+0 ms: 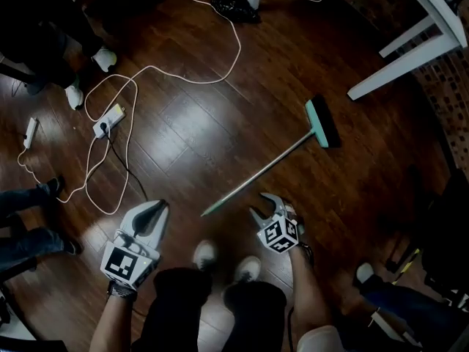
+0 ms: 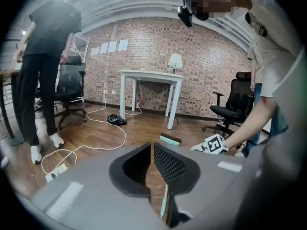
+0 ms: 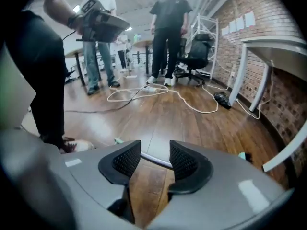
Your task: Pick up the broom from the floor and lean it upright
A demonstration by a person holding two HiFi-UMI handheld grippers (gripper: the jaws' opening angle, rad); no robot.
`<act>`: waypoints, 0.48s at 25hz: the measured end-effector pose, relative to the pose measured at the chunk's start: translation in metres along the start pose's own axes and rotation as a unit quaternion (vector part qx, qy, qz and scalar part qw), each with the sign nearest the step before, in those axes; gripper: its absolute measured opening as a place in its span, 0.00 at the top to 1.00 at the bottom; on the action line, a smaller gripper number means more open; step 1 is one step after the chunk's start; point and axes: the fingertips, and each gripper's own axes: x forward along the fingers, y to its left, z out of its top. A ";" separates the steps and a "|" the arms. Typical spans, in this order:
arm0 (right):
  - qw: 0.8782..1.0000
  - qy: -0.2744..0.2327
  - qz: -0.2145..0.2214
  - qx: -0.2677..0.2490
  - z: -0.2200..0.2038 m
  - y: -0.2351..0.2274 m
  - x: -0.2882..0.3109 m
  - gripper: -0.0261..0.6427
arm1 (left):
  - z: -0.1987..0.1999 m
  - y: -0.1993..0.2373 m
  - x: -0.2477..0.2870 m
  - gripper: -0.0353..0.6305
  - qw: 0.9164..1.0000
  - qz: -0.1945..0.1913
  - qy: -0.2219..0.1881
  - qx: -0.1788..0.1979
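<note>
The broom (image 1: 264,169) lies flat on the dark wood floor, its green head with black bristles (image 1: 321,122) at the far right and the end of its handle (image 1: 207,213) close to my feet. My right gripper (image 1: 264,205) hangs open just right of that handle end. In the right gripper view the handle (image 3: 154,158) crosses the floor beyond the gap of the open jaws (image 3: 154,153), not touched. My left gripper (image 1: 154,210) is shut and empty, left of the handle end. In the left gripper view the broom head (image 2: 170,140) shows beyond the shut jaws (image 2: 152,153).
A white table (image 1: 410,50) stands at the far right, with a black bag (image 1: 234,6) near its leg. A white cable (image 1: 183,75) and a power strip (image 1: 108,121) lie at the left. People's feet (image 1: 73,94) stand at the left edge. My own shoes (image 1: 205,254) are below the handle.
</note>
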 end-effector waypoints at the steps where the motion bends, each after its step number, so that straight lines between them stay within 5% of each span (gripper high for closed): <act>1: 0.999 0.019 0.013 -0.028 -0.014 0.000 0.019 0.65 | -0.013 0.001 0.007 0.95 1.000 -0.004 0.003 0.002; 5: 0.982 0.090 0.041 -0.163 -0.061 -0.001 0.086 0.63 | -0.053 0.010 0.029 0.95 1.000 -0.007 0.001 0.010; 12: 0.929 0.150 0.102 -0.323 -0.102 0.011 0.162 0.63 | -0.108 0.025 0.058 0.95 1.000 -0.002 -0.006 0.020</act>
